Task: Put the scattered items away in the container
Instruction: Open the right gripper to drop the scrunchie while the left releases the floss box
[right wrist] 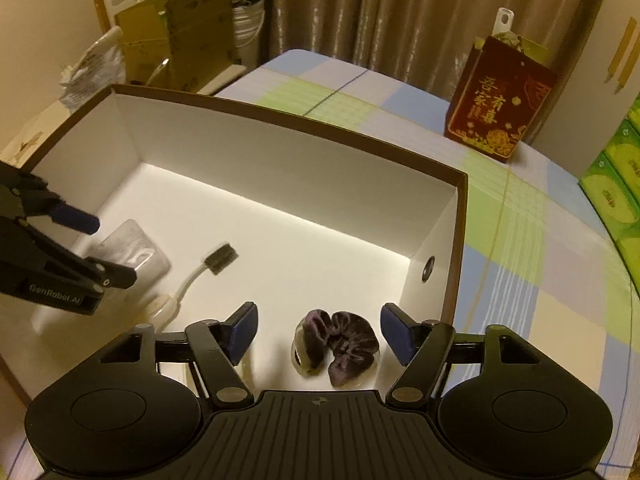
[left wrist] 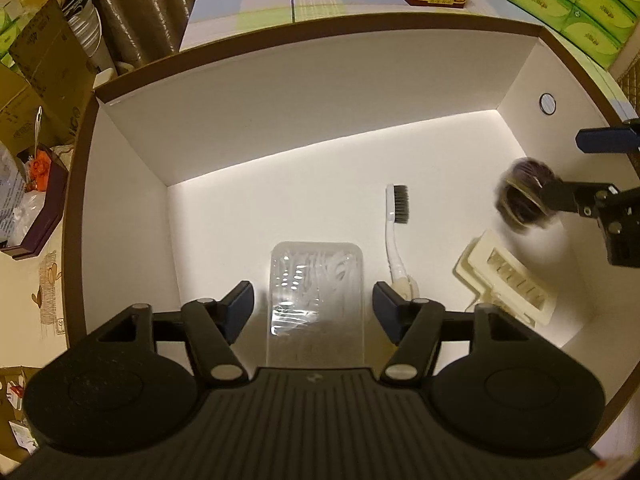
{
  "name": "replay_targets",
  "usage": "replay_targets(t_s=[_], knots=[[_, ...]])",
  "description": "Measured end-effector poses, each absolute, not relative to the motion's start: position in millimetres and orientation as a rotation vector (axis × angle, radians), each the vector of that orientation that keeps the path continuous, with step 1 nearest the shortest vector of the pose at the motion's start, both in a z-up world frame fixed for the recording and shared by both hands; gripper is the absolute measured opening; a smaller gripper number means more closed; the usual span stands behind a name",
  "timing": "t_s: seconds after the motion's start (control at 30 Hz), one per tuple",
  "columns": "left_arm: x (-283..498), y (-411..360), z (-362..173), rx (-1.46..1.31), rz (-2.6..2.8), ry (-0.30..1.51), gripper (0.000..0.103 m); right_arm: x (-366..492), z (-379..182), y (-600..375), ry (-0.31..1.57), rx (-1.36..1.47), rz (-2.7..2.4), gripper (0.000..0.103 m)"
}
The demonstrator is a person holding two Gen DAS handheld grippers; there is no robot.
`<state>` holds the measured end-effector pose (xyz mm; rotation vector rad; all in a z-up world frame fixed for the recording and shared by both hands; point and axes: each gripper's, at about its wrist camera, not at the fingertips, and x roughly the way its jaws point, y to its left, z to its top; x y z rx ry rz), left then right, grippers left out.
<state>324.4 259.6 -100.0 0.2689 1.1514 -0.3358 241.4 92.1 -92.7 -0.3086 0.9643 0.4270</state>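
the left wrist view looks down into the container, a white box with a brown rim. the left gripper hangs over a clear plastic case that lies on the box floor; its jaws stand spread on both sides of the case, and the pads do not touch it. beside the case lies a toothbrush, and further right a cream tray with small compartments.

in the right wrist view the right gripper is also spread, and a dark velvet scrunchie sits between its fingers, free of them. it looks blurred in the other view, so i cannot tell if it already rests on the floor.

both items seem to be released inside, so the step in hand is, i think, letting go. to do it well, each gripper should go straight up with jaws wide, so no pad catches the case or the soft cloth, and should stay clear of the box walls.

the box stands on a table with a checked cloth in pale green and blue. behind are a red gift bag, brown curtains and cardboard boxes.
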Motion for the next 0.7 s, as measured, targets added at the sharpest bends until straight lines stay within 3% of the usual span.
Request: replay_targets(t_s=[0.27,0.7], knots=[[314,260,-88,0.258,-0.328,1.132,0.078,225,-81,88,0.924,-0.308,0.442,0.091],[286,268,-53,0.215,-0.283,1.079,0.090,189,-51,83,0.853,-0.237,0.489,0.101]])
